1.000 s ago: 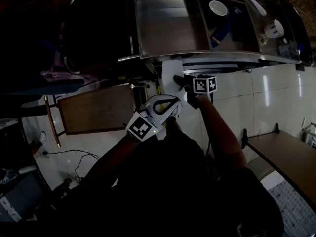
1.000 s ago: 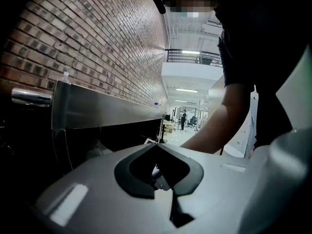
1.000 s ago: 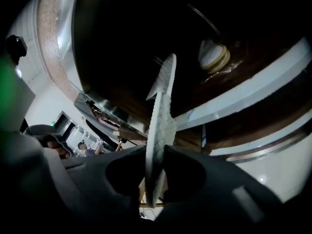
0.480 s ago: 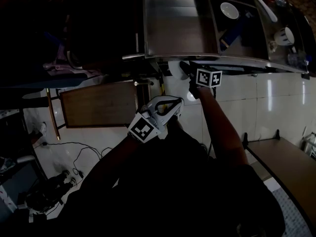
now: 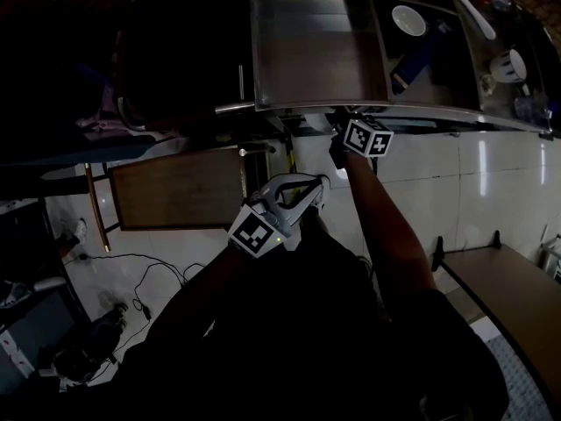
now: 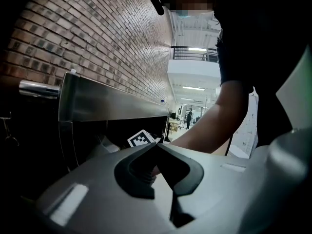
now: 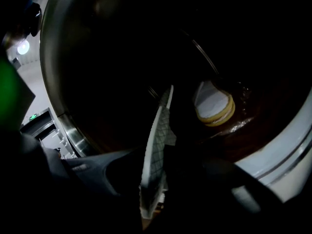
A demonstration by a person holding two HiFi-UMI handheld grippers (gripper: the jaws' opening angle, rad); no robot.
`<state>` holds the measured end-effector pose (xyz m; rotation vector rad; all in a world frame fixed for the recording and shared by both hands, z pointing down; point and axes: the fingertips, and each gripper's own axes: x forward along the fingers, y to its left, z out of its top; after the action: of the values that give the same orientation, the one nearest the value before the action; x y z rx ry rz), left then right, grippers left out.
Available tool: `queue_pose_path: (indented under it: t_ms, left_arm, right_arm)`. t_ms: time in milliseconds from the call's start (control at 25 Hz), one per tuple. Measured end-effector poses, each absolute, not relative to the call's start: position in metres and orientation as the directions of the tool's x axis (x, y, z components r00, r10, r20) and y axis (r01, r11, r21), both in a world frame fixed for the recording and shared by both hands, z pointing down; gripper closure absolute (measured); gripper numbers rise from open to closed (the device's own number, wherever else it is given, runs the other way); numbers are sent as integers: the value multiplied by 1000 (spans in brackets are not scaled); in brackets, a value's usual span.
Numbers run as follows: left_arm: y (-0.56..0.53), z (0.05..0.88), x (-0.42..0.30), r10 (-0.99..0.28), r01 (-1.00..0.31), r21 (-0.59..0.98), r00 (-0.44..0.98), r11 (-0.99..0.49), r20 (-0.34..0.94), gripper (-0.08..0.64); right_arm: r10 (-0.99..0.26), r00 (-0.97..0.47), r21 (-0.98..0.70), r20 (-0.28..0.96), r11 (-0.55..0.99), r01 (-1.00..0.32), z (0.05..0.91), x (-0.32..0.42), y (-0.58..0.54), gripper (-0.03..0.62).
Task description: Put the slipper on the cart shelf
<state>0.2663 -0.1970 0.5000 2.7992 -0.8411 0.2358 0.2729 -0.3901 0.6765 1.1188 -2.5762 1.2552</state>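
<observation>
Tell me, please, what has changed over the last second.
The right gripper, shut on the slipper, carried it forward under the cart top's edge, so the head view no longer shows the slipper. The left gripper stayed where it was, shut and empty.

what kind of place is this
Probably a large indoor workspace or test hall: a brick wall, a stainless steel cart, white floor tiles and a railed balcony under strip lights.

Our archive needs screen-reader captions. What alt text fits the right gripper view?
The right tool grips a white slipper edge-on, its grid-patterned sole showing, inside a dark metal-rimmed cart shelf. Farther in lies a pale, yellow-edged object, possibly another slipper.
</observation>
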Motion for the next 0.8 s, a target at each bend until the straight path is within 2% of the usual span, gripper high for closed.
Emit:
queue_pose_path:
  t_ms: [240,440,520,640,800]
  left_arm:
    - [-198,501,266,-530,-564,158,821,-811,213,560]
    - [-196,503,268,-523,-558,145,823,-817,221,560]
    - [-196,505,268,-523,-559,144,822,-817,225,560]
    - [-196,506,267,-527,-564,151,819,-812,227,560]
    - [-197,507,266,-532,-568,141,815,-811,230,560]
  right_arm:
    - [-621,-691,-612,370,397,-684,677,275,-401,517]
    - [-659,-636,-443,401,468,-765,671,277,-405,488]
    - [-673,-613,-372,413,490,-789,670,279,-405,455]
    - [-692,-587,-309,420,500,-809,669,283,-406,364]
    - [-744,-530,-172,407,507,-844,658,292,-406,337]
